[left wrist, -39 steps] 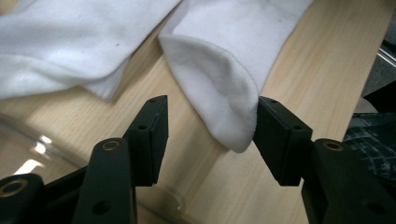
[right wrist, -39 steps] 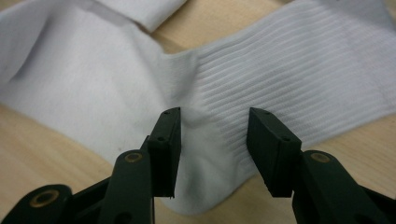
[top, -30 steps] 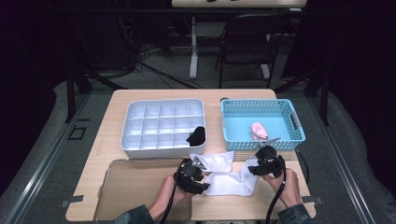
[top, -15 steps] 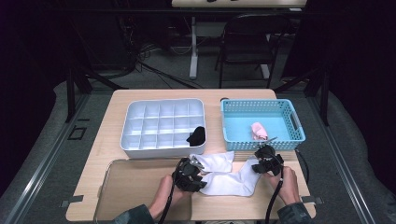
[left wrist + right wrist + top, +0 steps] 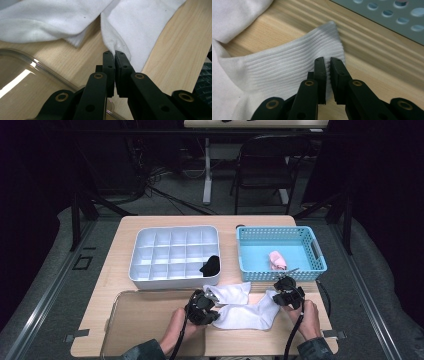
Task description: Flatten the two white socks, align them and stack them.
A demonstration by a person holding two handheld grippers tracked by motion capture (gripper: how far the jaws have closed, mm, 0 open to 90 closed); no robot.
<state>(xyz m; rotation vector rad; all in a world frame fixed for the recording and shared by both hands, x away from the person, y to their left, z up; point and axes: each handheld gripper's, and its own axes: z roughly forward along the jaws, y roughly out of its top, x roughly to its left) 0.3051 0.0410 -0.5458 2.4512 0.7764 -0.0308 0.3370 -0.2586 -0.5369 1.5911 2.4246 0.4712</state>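
Two white socks lie at the table's front edge. The lower sock [image 5: 250, 316] stretches between my two grippers, and the upper sock [image 5: 232, 292] lies just behind it. My left gripper [image 5: 202, 306] has just been closing and is shut on a pinched fold at one end of the lower sock [image 5: 145, 27]; in the left gripper view its jaws [image 5: 115, 53] meet on the cloth. My right gripper [image 5: 287, 292] has also just been closing. Its jaws [image 5: 327, 59] are shut on the sock's ribbed cuff [image 5: 287, 70].
A white divided tray [image 5: 150, 270] sits behind the socks, with a black item [image 5: 211, 265] in a front right cell. A blue basket [image 5: 250, 265] to its right holds a pink item [image 5: 276, 260]. A clear plastic lid [image 5: 145, 315] lies at the front left.
Both hands and the socks stand almost as before. The right gripper has shifted only slightly by the cuff.
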